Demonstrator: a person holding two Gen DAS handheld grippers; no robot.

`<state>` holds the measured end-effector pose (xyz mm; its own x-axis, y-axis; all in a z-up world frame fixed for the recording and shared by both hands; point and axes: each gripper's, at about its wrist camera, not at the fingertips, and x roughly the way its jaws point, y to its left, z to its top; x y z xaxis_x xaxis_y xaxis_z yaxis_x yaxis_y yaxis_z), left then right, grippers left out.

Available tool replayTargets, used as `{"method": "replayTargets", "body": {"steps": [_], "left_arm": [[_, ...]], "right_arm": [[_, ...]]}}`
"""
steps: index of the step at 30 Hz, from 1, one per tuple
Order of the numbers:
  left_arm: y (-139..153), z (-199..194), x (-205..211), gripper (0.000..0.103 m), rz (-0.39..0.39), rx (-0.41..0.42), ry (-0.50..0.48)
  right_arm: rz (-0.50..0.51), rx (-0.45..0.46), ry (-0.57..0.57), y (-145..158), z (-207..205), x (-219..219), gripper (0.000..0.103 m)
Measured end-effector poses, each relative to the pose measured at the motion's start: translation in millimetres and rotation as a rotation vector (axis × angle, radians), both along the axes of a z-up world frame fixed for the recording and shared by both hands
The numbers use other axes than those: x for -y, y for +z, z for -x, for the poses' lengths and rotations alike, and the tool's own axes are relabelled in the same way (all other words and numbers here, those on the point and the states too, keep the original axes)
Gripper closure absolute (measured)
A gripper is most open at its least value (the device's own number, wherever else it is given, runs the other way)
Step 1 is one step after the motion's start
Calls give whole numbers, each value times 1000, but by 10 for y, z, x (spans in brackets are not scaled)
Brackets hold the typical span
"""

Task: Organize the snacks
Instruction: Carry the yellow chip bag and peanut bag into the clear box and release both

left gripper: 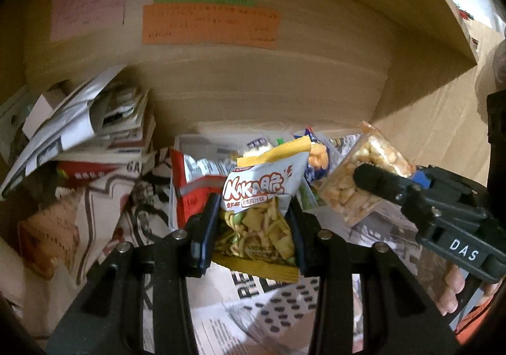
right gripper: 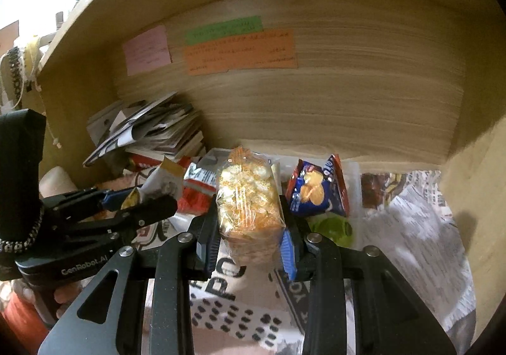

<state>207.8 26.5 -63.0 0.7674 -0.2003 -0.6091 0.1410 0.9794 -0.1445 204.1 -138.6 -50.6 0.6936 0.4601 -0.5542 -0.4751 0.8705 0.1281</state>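
Note:
My left gripper point(left gripper: 254, 206) is shut on a white and yellow KaKa snack bag point(left gripper: 262, 187), held above the newspaper. To its right, my right gripper point(left gripper: 379, 184) is shut on a clear pack of golden puffed snacks point(left gripper: 357, 165). In the right wrist view the right gripper point(right gripper: 249, 216) squeezes that clear pack point(right gripper: 246, 197) upright between its blue pads. The left gripper point(right gripper: 142, 201) is at the left with the white and yellow bag point(right gripper: 164, 179). Behind them a clear bin point(left gripper: 189, 146) holds a red and silver bag point(right gripper: 197, 189) and a blue snack bag point(right gripper: 316, 193).
This is a wooden cubby lined with newspaper point(right gripper: 420, 222). A messy stack of papers and booklets point(right gripper: 151, 133) fills the back left corner. Coloured notes point(right gripper: 240, 51) are stuck on the back wall. A green round item point(right gripper: 333, 228) lies below the blue bag. A wooden side wall point(right gripper: 474, 197) closes the right.

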Motion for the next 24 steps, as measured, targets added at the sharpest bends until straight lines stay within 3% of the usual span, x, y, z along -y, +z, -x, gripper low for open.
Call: {"method": "replayTargets", "body": {"steps": [14, 20, 22, 24], "left_arm": [[-165, -603, -46, 63, -21, -48, 27], [-205, -705, 63, 63, -45, -18, 24], [-230, -730, 96, 60, -46, -23, 22], [-268, -757, 132, 48, -46, -38, 10]], "right_arm": [[-5, -75, -58, -173, -639, -57, 73], [23, -59, -62, -202, -735, -113, 73], [33, -49, -62, -198, -732, -122, 73], [44, -38, -70, -194, -727, -115, 71]]}}
